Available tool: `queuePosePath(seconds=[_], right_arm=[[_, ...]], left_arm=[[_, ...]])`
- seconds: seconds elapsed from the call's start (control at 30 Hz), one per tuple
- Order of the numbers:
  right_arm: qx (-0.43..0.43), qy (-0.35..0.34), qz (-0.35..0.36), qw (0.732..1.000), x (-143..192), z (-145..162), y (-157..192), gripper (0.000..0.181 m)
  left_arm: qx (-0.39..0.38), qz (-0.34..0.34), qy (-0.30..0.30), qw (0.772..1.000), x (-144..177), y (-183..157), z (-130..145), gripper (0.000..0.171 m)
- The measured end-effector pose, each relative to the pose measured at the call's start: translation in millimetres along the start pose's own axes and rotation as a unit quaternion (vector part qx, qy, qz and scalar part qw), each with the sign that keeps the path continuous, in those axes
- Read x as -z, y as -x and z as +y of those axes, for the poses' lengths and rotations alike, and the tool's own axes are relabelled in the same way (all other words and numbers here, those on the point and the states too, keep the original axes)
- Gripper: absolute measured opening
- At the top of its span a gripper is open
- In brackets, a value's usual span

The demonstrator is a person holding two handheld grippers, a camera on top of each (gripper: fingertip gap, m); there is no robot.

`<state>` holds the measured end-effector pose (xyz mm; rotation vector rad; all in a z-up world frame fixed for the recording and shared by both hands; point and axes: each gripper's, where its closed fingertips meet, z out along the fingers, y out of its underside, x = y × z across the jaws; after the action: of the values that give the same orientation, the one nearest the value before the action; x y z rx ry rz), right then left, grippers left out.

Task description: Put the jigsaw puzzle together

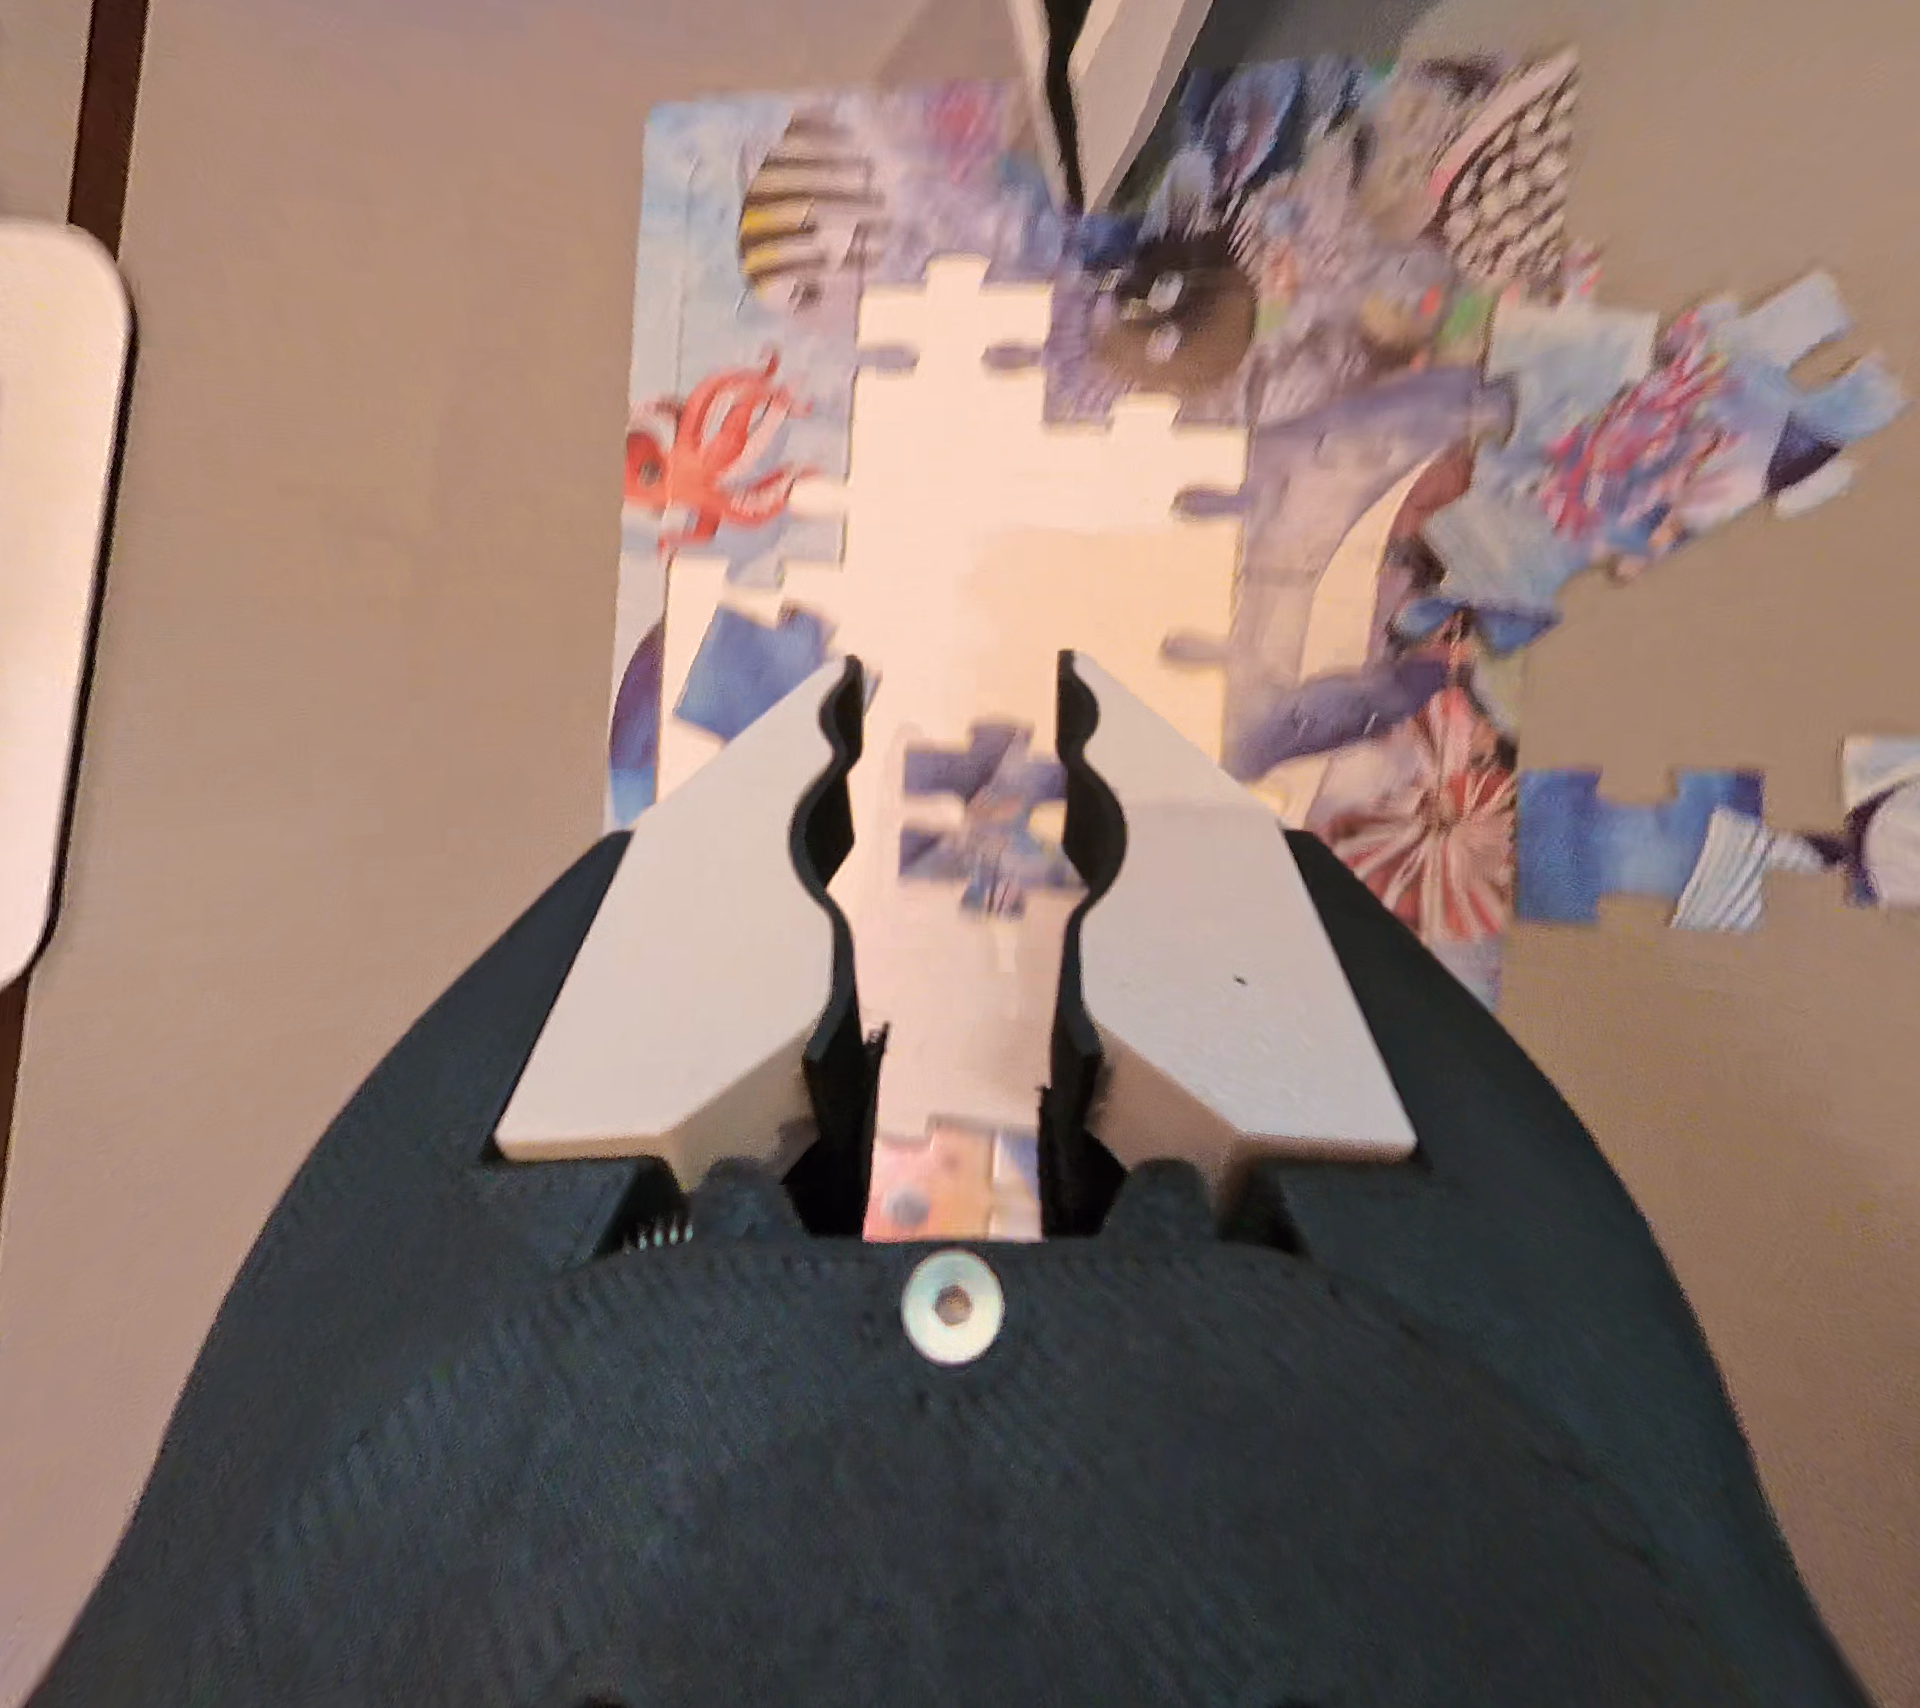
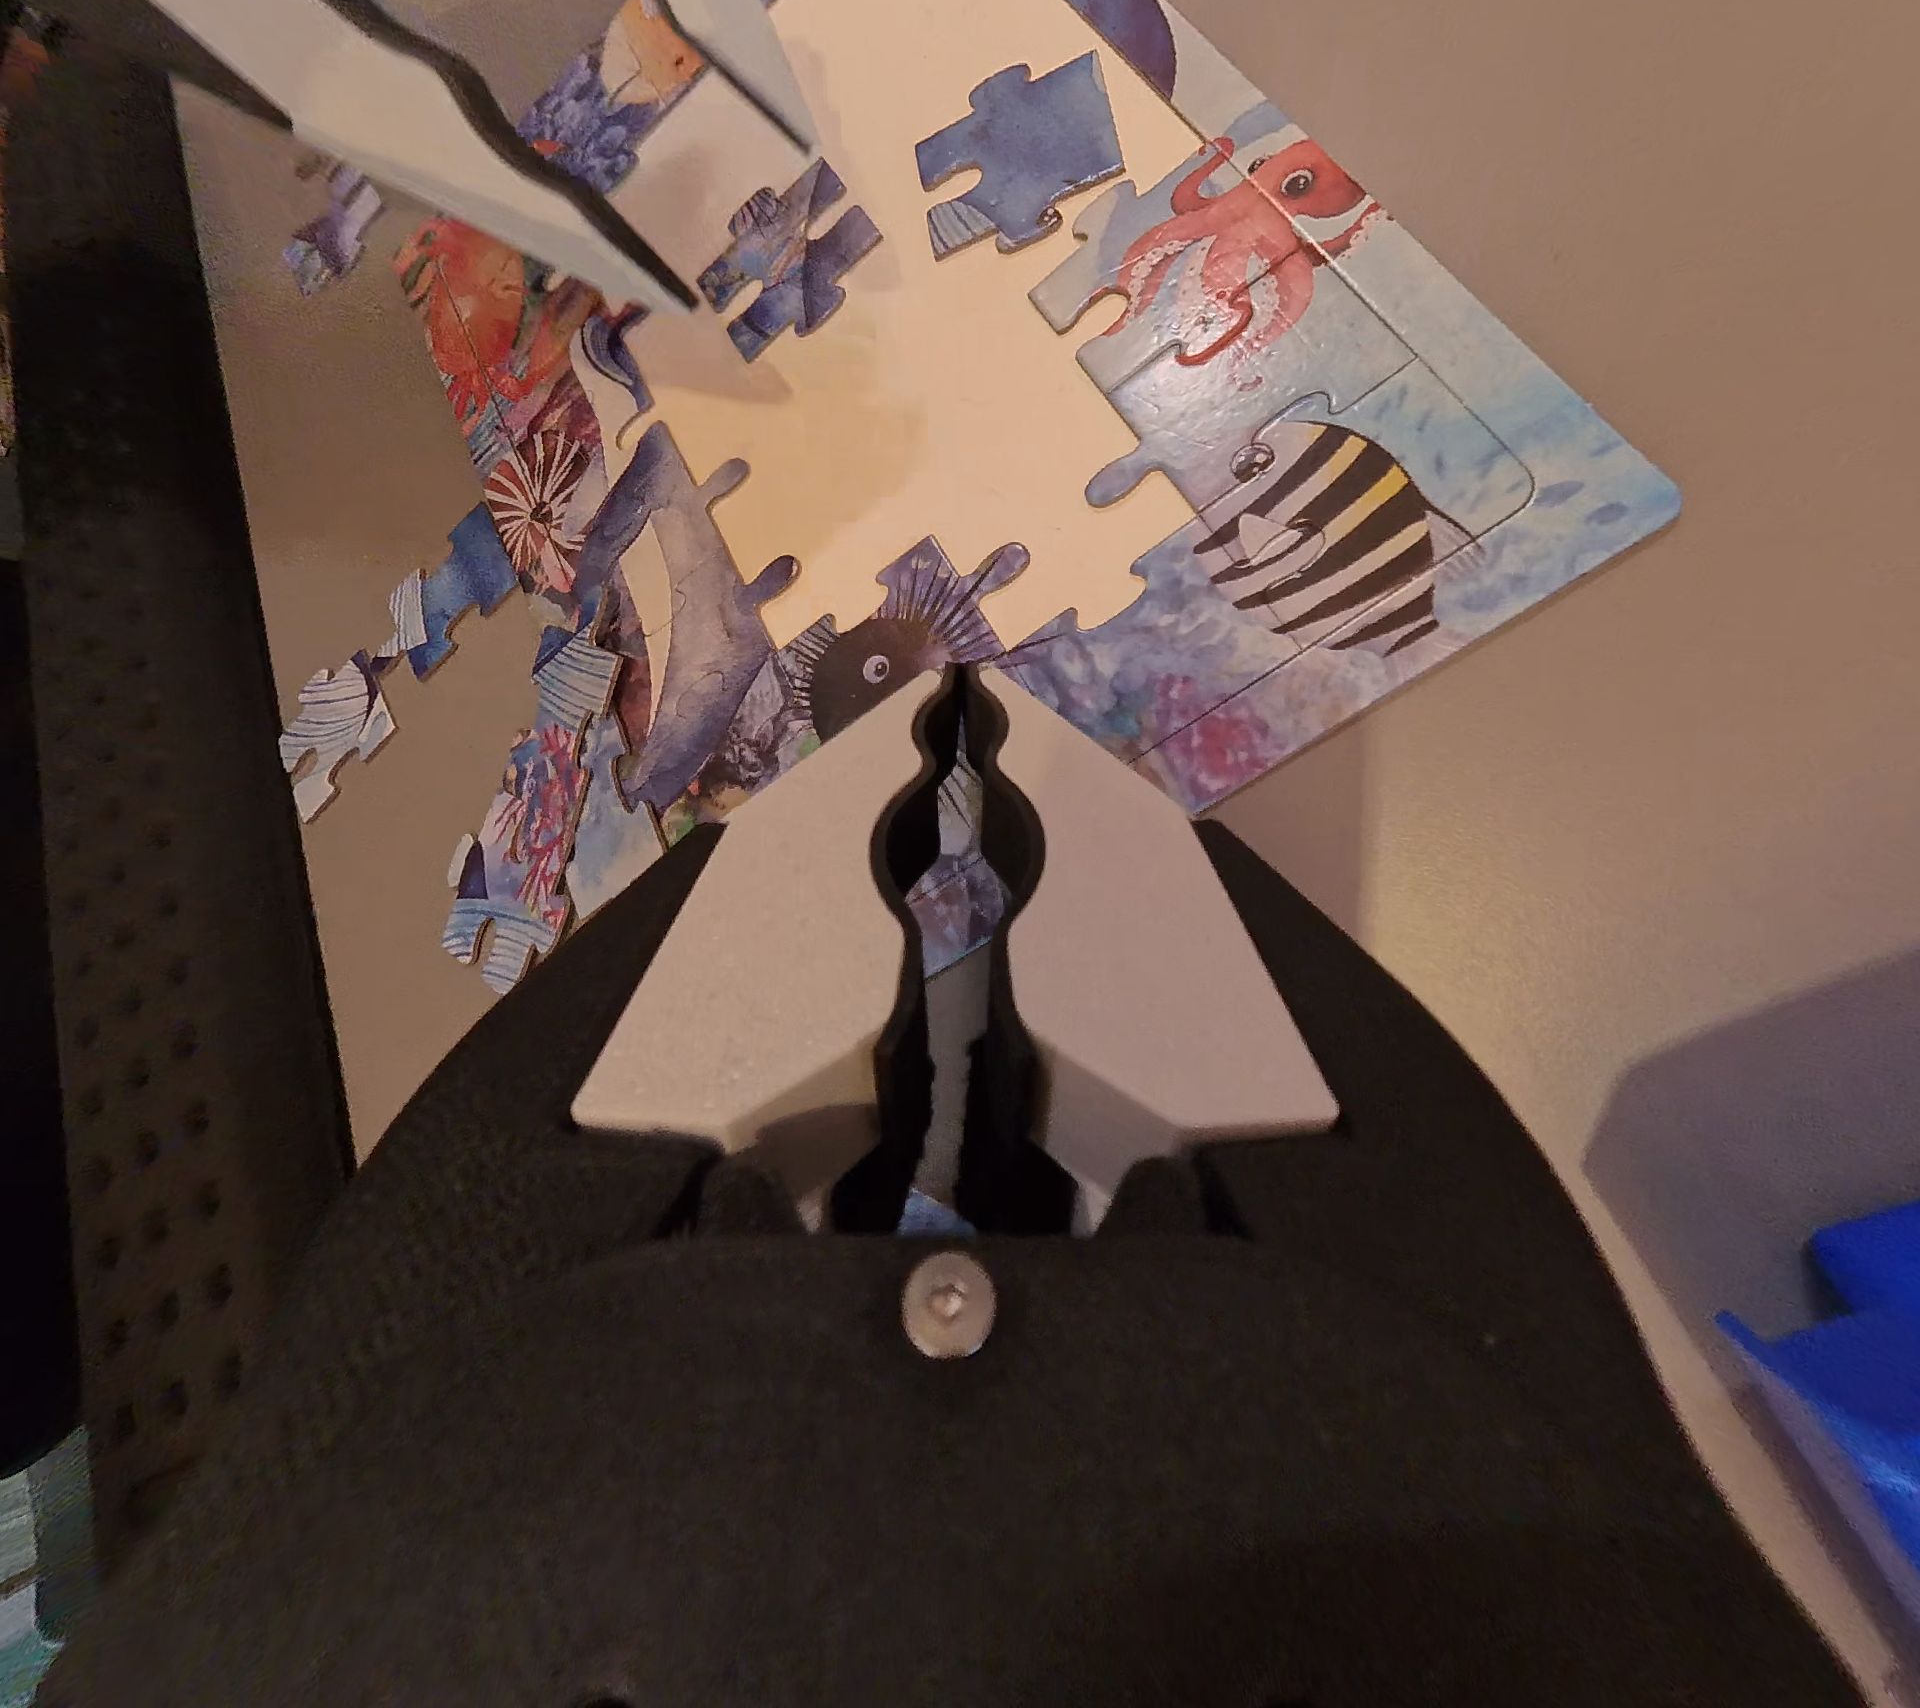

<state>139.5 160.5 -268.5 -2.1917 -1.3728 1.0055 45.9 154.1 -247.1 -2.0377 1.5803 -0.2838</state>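
- Beige table (image 1: pixel 364 308) lies under everything, and on it sits the puzzle (image 2: pixel 1403 432), a tray with a cream bare middle and a finished rim of sea pictures.
- Nearest to me, my left gripper (image 1: pixel 961 671) hangs over the bare middle with a clear gap between its fingers; a loose piece (image 1: pixel 982 817) lies below that gap, not held.
- My right gripper (image 2: pixel 961 671) is nearly closed, tips almost touching, over the rim near the black fish (image 2: pixel 862 671). I judge it holds nothing.
- Risk: if the left closes askew, the flat piece may slide and not lift, or knock the second piece (image 2: pixel 1013 167) beside it.
- Risk: the right tips, if they come low, could push the joined rim pieces apart.
- Farther, stray pieces (image 1: pixel 1662 837) lie off the tray on the table.
- Left view is blurred, so I cannot read the tab shapes; the left gripper body hides the near rim.
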Motion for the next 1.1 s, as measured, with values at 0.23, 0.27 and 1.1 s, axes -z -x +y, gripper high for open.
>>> queuePosePath(seconds=[0.23, 0.27, 1.1], right_arm=[[0.003, 0.002, -0.001, 1.000, -2.6, 1.8, -1.0, 0.000], [0.003, 0.002, 0.000, 1.000, -2.8, 2.1, -1.3, 0.000], [0.008, -0.004, -0.012, 1.000, -0.8, 0.8, 1.4, 0.000]], left_arm=[[0.020, 0.007, 0.054, 0.998, -4.5, 1.9, 59.8, 0.052], [0.023, 0.018, 0.047, 0.998, -7.2, -1.9, 60.0, 0.048], [0.033, 0.028, -0.004, 0.999, -8.5, -7.4, 52.9, 0.044]])
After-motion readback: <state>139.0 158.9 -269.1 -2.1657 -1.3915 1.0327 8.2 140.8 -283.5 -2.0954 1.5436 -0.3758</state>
